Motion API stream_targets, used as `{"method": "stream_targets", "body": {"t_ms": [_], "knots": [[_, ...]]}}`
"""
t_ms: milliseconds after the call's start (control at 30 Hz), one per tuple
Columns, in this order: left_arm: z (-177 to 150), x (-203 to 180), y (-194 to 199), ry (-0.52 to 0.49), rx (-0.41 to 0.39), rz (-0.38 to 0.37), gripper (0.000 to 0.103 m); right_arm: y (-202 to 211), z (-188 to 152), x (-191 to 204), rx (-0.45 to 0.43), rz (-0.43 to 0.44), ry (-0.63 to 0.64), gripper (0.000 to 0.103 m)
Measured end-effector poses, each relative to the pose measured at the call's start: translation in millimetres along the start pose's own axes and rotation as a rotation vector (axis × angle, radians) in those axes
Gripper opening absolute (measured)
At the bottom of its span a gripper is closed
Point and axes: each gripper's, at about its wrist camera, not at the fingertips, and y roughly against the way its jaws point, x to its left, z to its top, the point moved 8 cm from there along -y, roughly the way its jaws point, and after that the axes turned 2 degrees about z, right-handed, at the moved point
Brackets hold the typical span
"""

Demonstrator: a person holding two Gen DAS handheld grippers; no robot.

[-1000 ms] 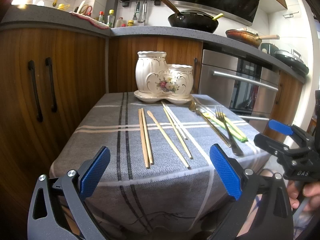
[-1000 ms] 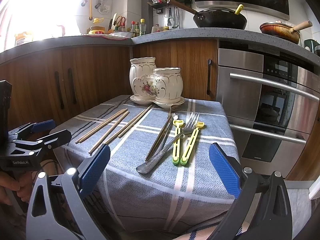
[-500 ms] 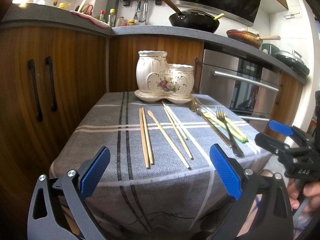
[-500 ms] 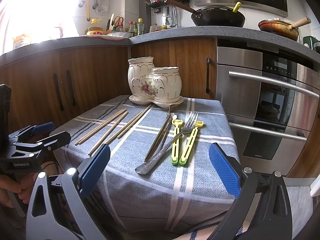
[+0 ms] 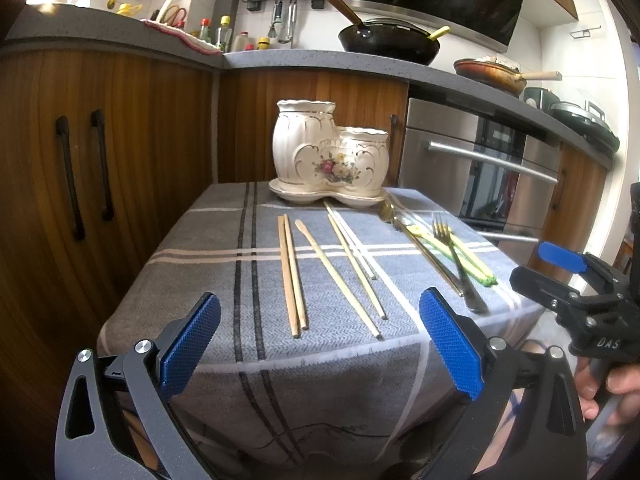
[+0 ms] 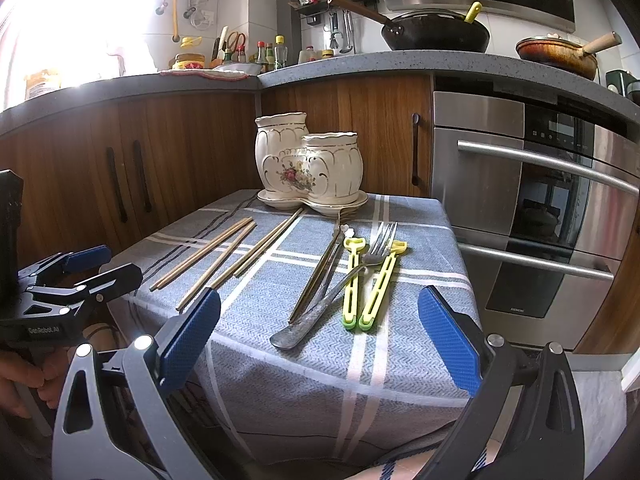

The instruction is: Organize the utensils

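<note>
A cream ceramic utensil holder [image 5: 330, 152] with two floral cups stands at the far end of a small table under a grey-blue checked cloth [image 5: 256, 288]; it also shows in the right wrist view [image 6: 310, 164]. Several wooden chopsticks [image 5: 292, 276] [image 6: 208, 254] lie on the cloth. A metal fork [image 6: 340, 280], a gold spoon [image 5: 416, 236] and yellow-green tongs [image 6: 370, 280] lie to their right. My left gripper [image 5: 320, 350] is open and empty before the table's near edge. My right gripper [image 6: 320, 346] is open and empty, near the fork's handle end.
Wooden cabinets [image 5: 100, 168] close the left and back. A steel oven [image 6: 532, 208] stands right of the table. A black wok [image 6: 436, 34] and a pan [image 6: 558, 54] sit on the grey counter. The cloth hangs over the table's near edge.
Both grippers have crept slightly toward the table and stayed open. Nothing on the table has moved.
</note>
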Motion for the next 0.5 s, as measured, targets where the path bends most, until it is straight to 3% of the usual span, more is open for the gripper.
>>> {"method": "stream_targets", "body": {"t_ms": [500], "knots": [[6.9,8.6,-8.7,0.009,0.04,0.026,0.098,-7.5,0.5,-4.4,0.039,-0.021,-0.018,0.097]]}}
